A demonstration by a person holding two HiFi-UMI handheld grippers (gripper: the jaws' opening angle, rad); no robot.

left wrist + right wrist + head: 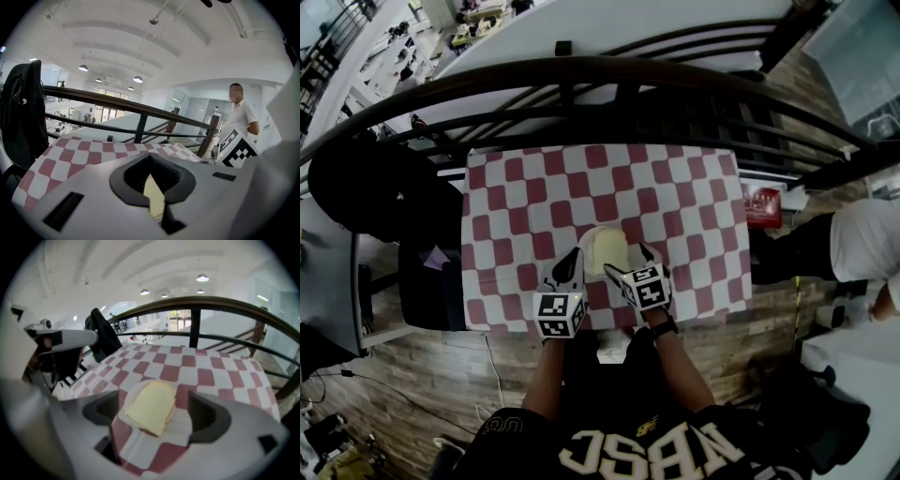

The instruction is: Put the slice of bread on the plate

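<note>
A pale slice of bread lies flat on a white plate on the red-and-white checked tablecloth, near the table's front edge. In the head view the bread sits between my two grippers. My right gripper stands open above it, jaws wide on either side, with nothing touching the pads. It hangs at the plate's right. My left gripper is at the plate's left. Its jaws are shut, and a thin sliver of bread colour shows through the slit.
A dark curved railing runs behind the table. A black jacket hangs over a chair at the left. A person in a white shirt stands to the right, near a red box. The table's front edge is just under my hands.
</note>
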